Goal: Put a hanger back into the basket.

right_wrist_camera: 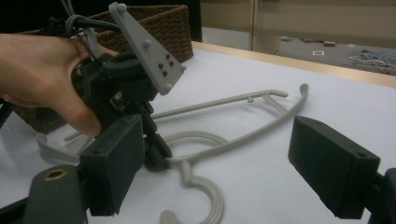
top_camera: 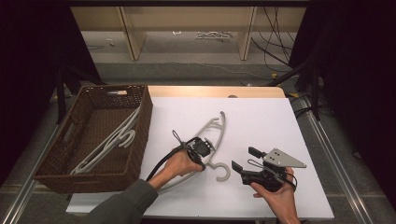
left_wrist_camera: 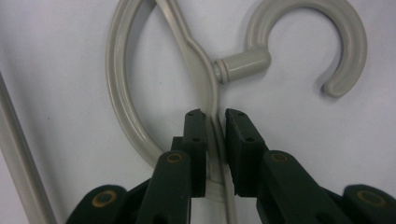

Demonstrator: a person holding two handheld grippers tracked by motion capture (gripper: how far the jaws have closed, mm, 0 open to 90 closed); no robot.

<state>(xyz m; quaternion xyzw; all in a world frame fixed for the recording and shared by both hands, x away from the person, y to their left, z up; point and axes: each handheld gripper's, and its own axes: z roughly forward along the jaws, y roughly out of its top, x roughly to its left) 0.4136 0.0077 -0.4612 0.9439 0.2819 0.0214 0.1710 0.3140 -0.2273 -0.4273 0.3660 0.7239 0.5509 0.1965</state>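
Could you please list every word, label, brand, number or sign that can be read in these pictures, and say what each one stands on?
There are none: no readable text on the grey hanger, the left gripper, the right gripper, its grey plate, the wicker basket or the white table.
Small scraps on the floor beyond the table are too blurred to tell.

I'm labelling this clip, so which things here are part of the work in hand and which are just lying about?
In the job:
- grey hanger on the white table, pinched near its hook
- left tool, shut on that hanger
- wicker basket, already holding hangers
- right tool, open, close by

Lying about:
- cables on the floor beyond the table
- wooden shelf legs behind
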